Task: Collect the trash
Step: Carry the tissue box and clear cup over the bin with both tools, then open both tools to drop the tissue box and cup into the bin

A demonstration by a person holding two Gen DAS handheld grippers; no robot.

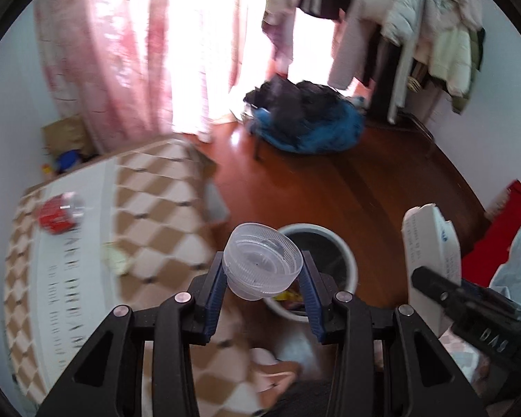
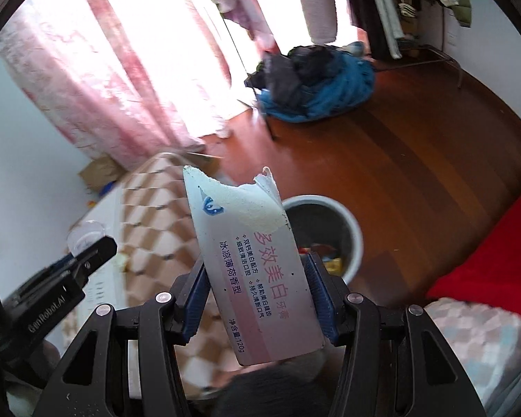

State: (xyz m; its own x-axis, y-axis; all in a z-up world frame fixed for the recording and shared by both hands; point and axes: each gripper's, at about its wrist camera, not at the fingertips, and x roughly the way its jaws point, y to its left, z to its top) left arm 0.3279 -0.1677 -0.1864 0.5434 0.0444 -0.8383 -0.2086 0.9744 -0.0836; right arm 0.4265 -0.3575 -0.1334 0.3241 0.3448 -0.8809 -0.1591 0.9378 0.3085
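trash is held in both grippers above a bin. the left gripper (image 1: 264,279) has its two blue-padded fingers pressed against the sides of a clear plastic cup (image 1: 262,262), which is tipped so its ribbed inside faces the camera. the cup hangs just over the near rim of the white bin (image 1: 347,260), which stands on the red-brown wooden floor (image 1: 382,191) and already has some coloured wrappers in its bottom.

the right gripper (image 2: 257,300) is clamped on a torn toothpaste box (image 2: 253,264), white and pink with printed characters, its ragged end pointing up and away. in the right wrist view the box stands in front of the bin (image 2: 356,236), a little to its left; in the left wrist view the same box (image 1: 430,243) shows to the right of the bin, with the right gripper's dark body below it.

to the left lies a low table with a brown and white checked cloth (image 1: 163,191). a red can (image 1: 60,213) lies on its side near the far left edge, and a small pale crumpled scrap (image 1: 116,260) sits nearer the middle. the view is blurred there.

further back, a pile of blue and dark clothes (image 1: 305,121) lies on the floor below pink curtains (image 1: 121,52) and a rack of hanging coats (image 1: 416,27).
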